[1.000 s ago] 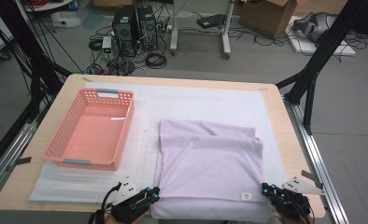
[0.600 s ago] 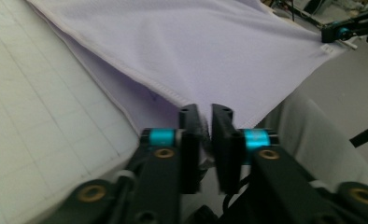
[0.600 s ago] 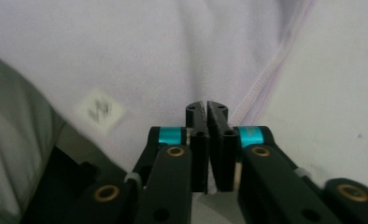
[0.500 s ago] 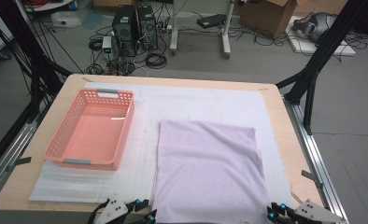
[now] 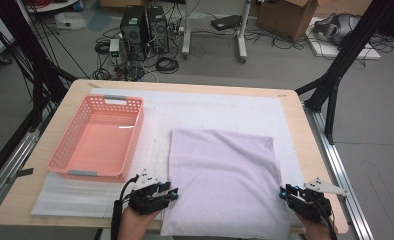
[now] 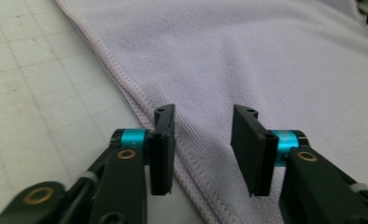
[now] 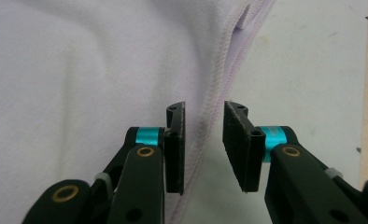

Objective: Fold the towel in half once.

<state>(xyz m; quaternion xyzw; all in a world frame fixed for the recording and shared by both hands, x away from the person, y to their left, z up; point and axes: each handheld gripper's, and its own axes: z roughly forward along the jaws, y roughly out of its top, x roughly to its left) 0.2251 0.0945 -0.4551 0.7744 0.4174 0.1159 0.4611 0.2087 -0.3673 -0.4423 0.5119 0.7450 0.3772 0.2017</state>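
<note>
My left hand-held gripper (image 5: 152, 194) sits at the near left corner of the lilac towel (image 5: 224, 180), and its jaws stand apart with nothing pressed between them; they have just been closing a little. In the left gripper view the stitched hem of the towel (image 6: 247, 70) runs under the left jaw, so the cloth lies straight ahead and slightly to the right of the tips. My right hand-held gripper (image 5: 297, 196) is at the near right corner, its jaws also apart, a narrower gap, and in the right gripper view the double-stitched edge (image 7: 205, 116) passes just between them without being pinched. Both hands are about equally near to the towel, each to its own corner, so I judge that the next move turns on both near corners together. The towel is folded to a near square, slightly longer from front to back; it lies flat on the white mat (image 5: 210, 107) of the desk (image 5: 50, 190), at the near right part, and its near edge reaches the desk front. The cloth is smooth, with a soft swell in the middle and layered edges at the right side. The pink basket (image 5: 60, 157) stands empty to the left, near the towel but not touching it.
</note>
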